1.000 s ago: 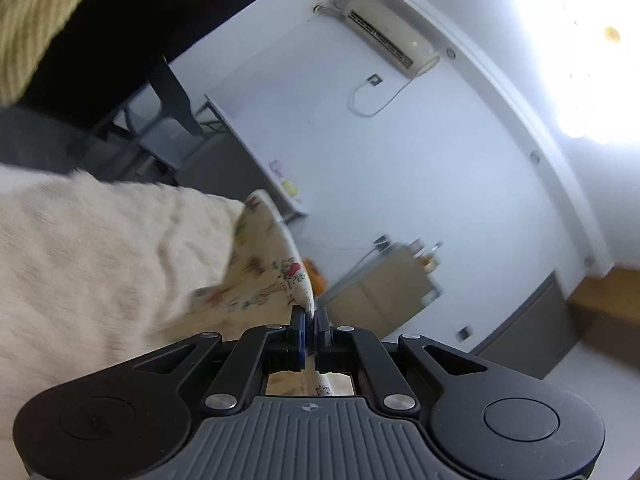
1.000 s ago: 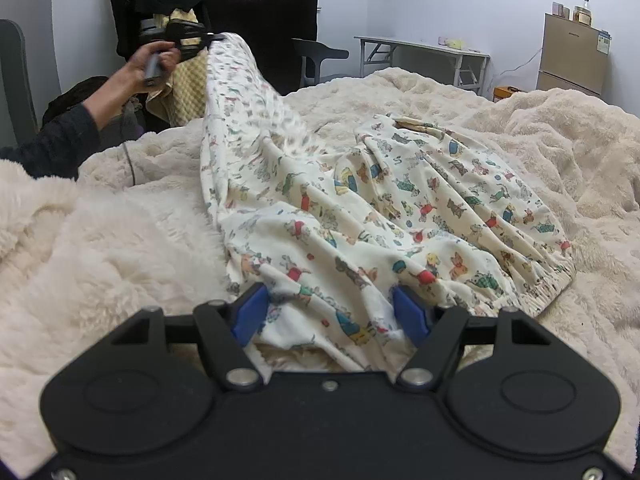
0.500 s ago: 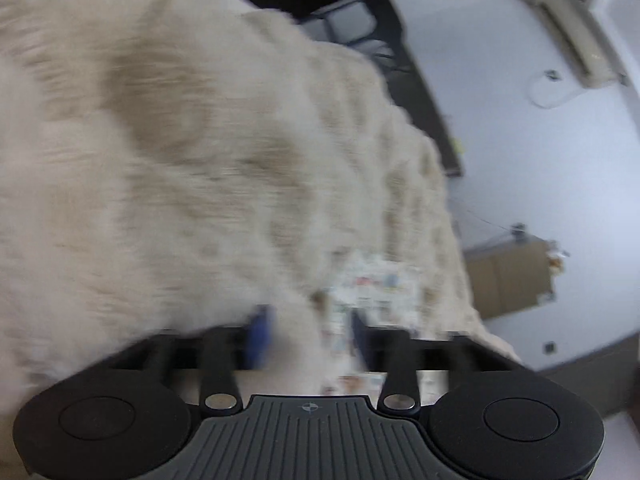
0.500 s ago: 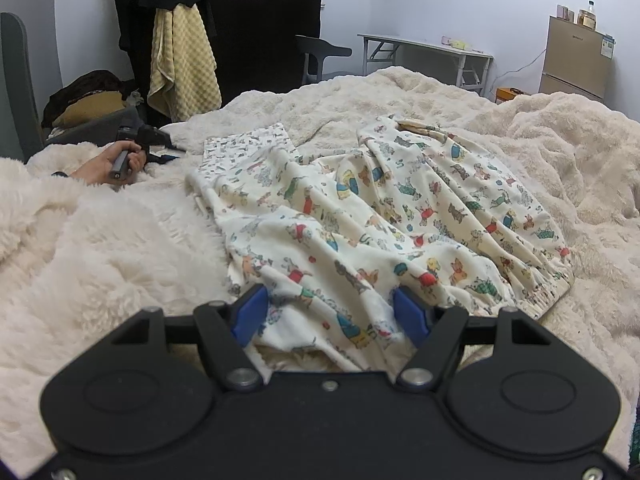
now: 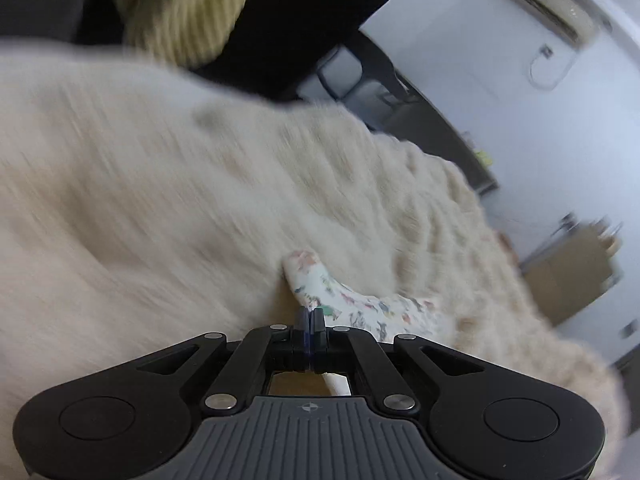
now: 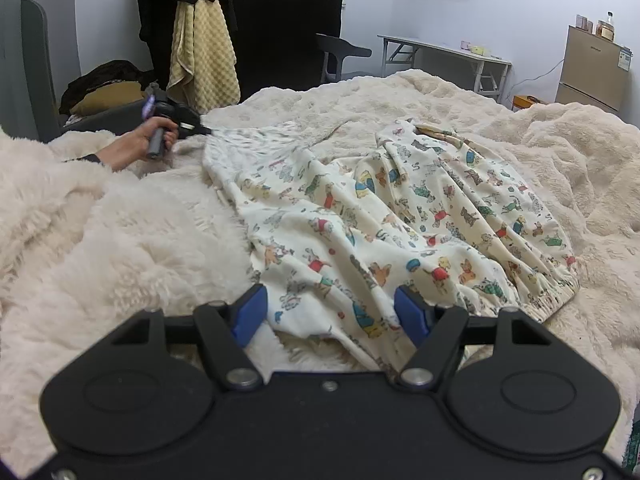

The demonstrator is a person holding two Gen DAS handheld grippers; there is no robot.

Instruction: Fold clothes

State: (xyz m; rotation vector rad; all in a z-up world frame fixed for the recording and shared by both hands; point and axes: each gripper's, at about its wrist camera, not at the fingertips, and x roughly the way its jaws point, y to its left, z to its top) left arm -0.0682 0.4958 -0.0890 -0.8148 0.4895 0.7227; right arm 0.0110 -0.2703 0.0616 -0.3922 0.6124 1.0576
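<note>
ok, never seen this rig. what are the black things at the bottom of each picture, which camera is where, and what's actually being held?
No robot arm here: a person holds a two-finger claw in each hand, with a fisheye camera on each looking along its fingers. The black shape at the bottom of each picture is that claw's own body.

The left wrist view shows the left claw shut on a corner of the printed garment; the picture is motion-blurred.

The right wrist view shows the right claw open, low over the garment's near edge, holding nothing. The garment lies spread on a fluffy cream blanket. The person's hand with the left claw shows far left.
</note>
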